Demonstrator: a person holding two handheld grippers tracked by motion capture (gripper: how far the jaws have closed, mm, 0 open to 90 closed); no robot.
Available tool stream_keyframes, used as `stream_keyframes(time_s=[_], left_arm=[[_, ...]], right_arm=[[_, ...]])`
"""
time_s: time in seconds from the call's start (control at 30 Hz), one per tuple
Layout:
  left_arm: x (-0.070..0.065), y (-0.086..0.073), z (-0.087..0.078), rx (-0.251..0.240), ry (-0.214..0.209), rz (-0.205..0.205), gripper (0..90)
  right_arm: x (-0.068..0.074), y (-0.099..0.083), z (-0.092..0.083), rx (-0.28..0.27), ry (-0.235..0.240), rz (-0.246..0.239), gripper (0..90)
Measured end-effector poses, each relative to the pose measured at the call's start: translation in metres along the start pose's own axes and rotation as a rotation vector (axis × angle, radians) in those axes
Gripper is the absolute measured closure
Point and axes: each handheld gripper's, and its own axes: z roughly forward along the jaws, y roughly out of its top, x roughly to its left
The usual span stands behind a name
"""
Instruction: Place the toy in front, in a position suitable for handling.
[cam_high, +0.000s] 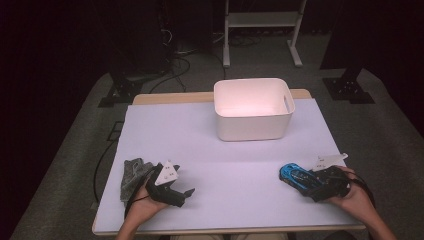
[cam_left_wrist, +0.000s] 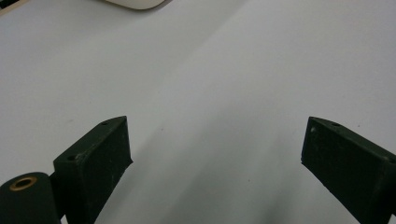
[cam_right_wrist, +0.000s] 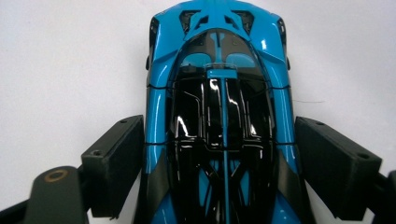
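My right claw (cam_right_wrist: 219, 163) straddles blue toy car (cam_right_wrist: 219, 93) on bench (cam_high: 225, 170), jaws wide, pads not gripping. Left claw (cam_left_wrist: 215, 154) open, empty. Next: close, lift toward white bin (cam_high: 252, 125).

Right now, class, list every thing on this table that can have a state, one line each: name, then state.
Toy car: on its wheels on the table, between open jaws.
Right gripper: open, straddling the car.
Left gripper: open, nothing between the jaws.
White bin: upright, looks empty.
Grey cloth: crumpled, lying flat.
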Motion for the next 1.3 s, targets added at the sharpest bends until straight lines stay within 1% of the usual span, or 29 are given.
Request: stream_keyframes(time_s=[0.13, 0.17, 0.23, 0.3, 0.43, 0.47, 0.53, 0.73, 0.77, 0.9, 1.03, 1.07, 1.1, 1.2, 1.23, 1.3], left_arm=[[-0.001, 0.001, 0.001, 0.002, -0.004, 0.008, 7.4], [-0.001, 0.001, 0.001, -0.001, -0.004, 0.008, 7.3], [-0.001, 0.001, 0.001, -0.002, -0.003, 0.008, 7.3], [-0.001, 0.001, 0.0, -0.004, -0.002, 0.007, 7.4], [0.0, 0.0, -0.001, -0.004, 0.002, 0.005, 7.3], [0.0, 0.0, -0.001, -0.003, 0.002, 0.004, 7.3], [0.0, 0.0, -0.001, -0.002, 0.002, 0.003, 7.3], [0.0, 0.0, -0.001, -0.002, 0.002, 0.005, 7.4], [0.0, 0.0, -0.001, -0.003, 0.003, 0.005, 7.3], [0.0, 0.0, -0.001, -0.004, 0.003, 0.002, 7.3], [0.0, 0.0, -0.001, -0.004, 0.003, 0.004, 7.3], [0.0, 0.0, -0.001, -0.007, 0.002, 0.0, 7.3], [0.0, 0.0, -0.001, -0.007, 0.003, 0.0, 7.3], [0.0, 0.0, -0.001, -0.005, 0.004, 0.001, 7.4], [0.0, 0.0, -0.001, -0.005, 0.004, 0.001, 7.4], [0.001, 0.0, -0.002, -0.007, 0.007, -0.001, 7.3]], right_arm=[[0.001, -0.002, 0.0, -0.012, -0.007, 0.004, 17.7], [0.001, -0.003, 0.0, -0.017, -0.01, 0.004, 18.9], [0.002, -0.003, -0.001, -0.028, -0.012, 0.0, 24.7], [0.003, -0.004, -0.002, -0.031, -0.019, -0.003, 24.8], [0.003, -0.004, -0.002, -0.036, -0.015, -0.001, 24.9], [0.002, -0.004, -0.003, -0.036, -0.011, 0.003, 25.0], [0.001, -0.005, -0.004, -0.056, 0.003, 0.016, 25.1], [0.002, -0.005, -0.006, -0.052, -0.002, 0.009, 25.2], [0.001, -0.005, -0.006, -0.06, -0.001, 0.01, 25.1], [0.0, -0.007, -0.008, -0.065, 0.012, 0.02, 25.2], [0.0, -0.008, -0.008, -0.086, 0.029, 0.033, 25.2], [-0.001, -0.008, -0.008, -0.095, 0.043, 0.045, 25.2], [-0.001, -0.007, -0.009, -0.103, 0.046, 0.046, 25.2], [-0.001, -0.005, -0.011, -0.121, 0.051, 0.05, 25.2], [-0.001, -0.003, -0.012, -0.126, 0.062, 0.053, 25.2], [0.001, 0.005, -0.014, -0.146, 0.081, 0.043, 25.2]])
